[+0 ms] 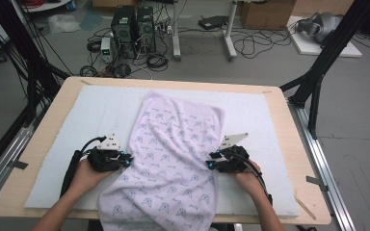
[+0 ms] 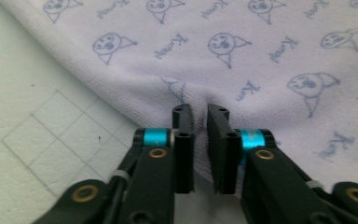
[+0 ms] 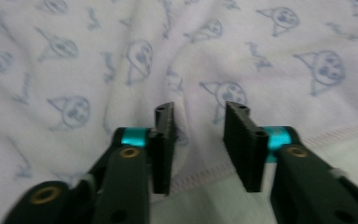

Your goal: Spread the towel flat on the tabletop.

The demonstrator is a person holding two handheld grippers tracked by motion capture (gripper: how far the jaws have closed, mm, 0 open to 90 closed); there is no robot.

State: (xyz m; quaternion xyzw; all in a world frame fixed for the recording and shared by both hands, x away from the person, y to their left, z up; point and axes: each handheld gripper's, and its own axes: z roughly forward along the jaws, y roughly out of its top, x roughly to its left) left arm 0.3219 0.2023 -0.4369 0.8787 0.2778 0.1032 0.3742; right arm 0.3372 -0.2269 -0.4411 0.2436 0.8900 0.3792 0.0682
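Now both tongs sat at the towel's (image 1: 173,159) long edges on the foam-covered bench (image 1: 43,139)

Left tongs (image 1: 128,159) were nearly clenched, a fold of the towel's left edge pinched in the narrow gap between them; right tongs (image 1: 210,161) stood released, jaws apart over the towel's stitched right hem, cloth between them but not gripped; its near end hung over the front edge
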